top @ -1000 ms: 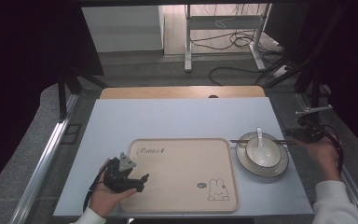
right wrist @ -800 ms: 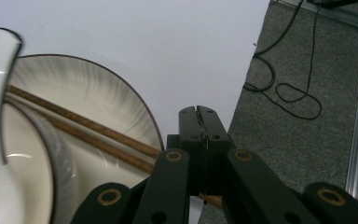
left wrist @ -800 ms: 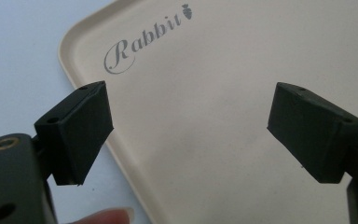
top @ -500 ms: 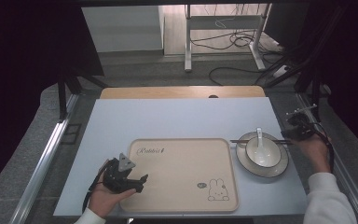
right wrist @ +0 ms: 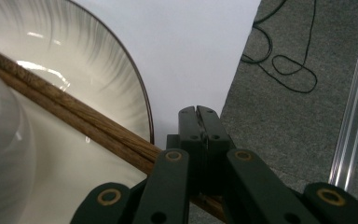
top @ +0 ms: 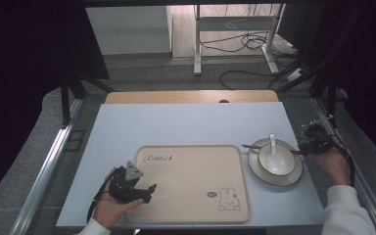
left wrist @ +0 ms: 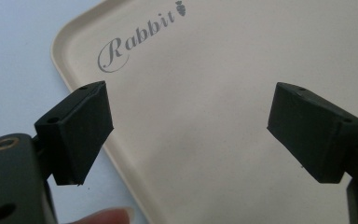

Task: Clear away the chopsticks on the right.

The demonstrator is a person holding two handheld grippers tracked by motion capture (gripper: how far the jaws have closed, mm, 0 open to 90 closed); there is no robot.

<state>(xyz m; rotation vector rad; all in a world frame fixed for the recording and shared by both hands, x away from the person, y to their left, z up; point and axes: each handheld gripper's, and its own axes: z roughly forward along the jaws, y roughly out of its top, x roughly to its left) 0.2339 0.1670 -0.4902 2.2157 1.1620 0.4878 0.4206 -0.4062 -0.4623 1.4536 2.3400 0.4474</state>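
Observation:
A beige tray (top: 191,166) printed "Rabbit" with a bunny drawing lies at the table's front middle. My left gripper (top: 144,188) rests open over its front left corner, jaws wide apart above the bare tray surface (left wrist: 205,116). To the right, a white bowl (top: 275,161) holding a white spoon (top: 272,144) sits on a grey-rimmed plate (top: 293,176). Wooden chopsticks (top: 269,148) lie across the plate. My right gripper (top: 309,145) is at the plate's right edge, jaws pressed together (right wrist: 198,116). The chopsticks (right wrist: 74,116) run under its body above the plate (right wrist: 116,79).
The pale blue table top (top: 186,122) has bare room behind the tray. A wooden strip (top: 191,96) borders its far edge. Grey floor with cables (right wrist: 284,70) lies just past the table's right edge, beside a metal rail (top: 44,171) on the left.
My right hand rose slightly away from the plate, then came back to its right edge by the chopstick ends. The left gripper has stayed put on the tray corner.

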